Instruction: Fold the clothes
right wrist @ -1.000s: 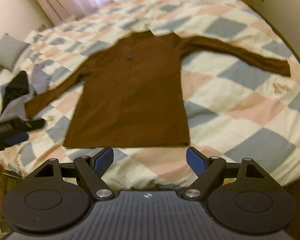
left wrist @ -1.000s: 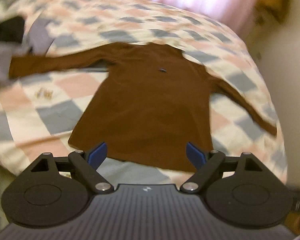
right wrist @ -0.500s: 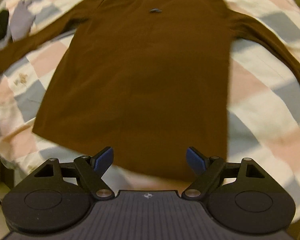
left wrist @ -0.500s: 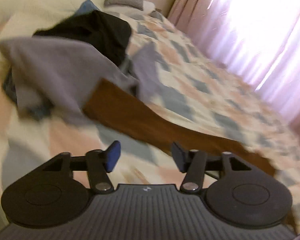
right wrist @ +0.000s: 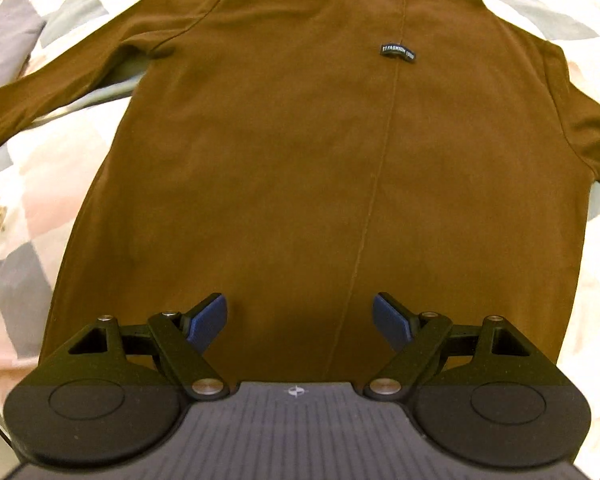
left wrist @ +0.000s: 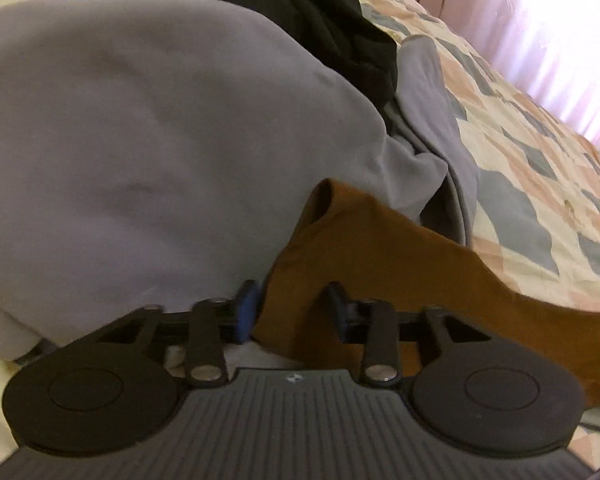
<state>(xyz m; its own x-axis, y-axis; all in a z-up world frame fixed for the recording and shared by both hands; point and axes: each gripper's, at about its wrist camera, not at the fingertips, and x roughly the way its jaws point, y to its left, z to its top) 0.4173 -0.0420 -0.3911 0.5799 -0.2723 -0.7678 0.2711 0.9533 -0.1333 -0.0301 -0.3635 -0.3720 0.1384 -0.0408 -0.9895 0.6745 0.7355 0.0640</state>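
A brown long-sleeved top (right wrist: 300, 168) lies flat across the checked quilt (right wrist: 16, 184); left gripper (left wrist: 292, 312) straddles its cuff, right gripper (right wrist: 300, 320) hovers wide-open above the hem. The grey garment (left wrist: 160, 140) alongside risks snagging.

**Hidden / cut off / unclear**

Left wrist view: brown sleeve (left wrist: 380, 256) runs between the left gripper (left wrist: 290, 312) pads, but pad-to-cloth contact is masked by the fabric, so can't tell if it's pinched. Sleeve's far end exits the frame lower right. Grey garment (left wrist: 160, 128) cut off at left edge; its underside and the bedspread (left wrist: 540, 184) beneath are hidden. Black garment (left wrist: 320, 12) partly buried behind the grey one, top cropped.

Right wrist view: brown shirt (right wrist: 300, 160) hem hidden behind the right gripper (right wrist: 300, 320) body; collar cropped at top, both sleeve ends off-frame. Label (right wrist: 397, 53) text too small to read fully.
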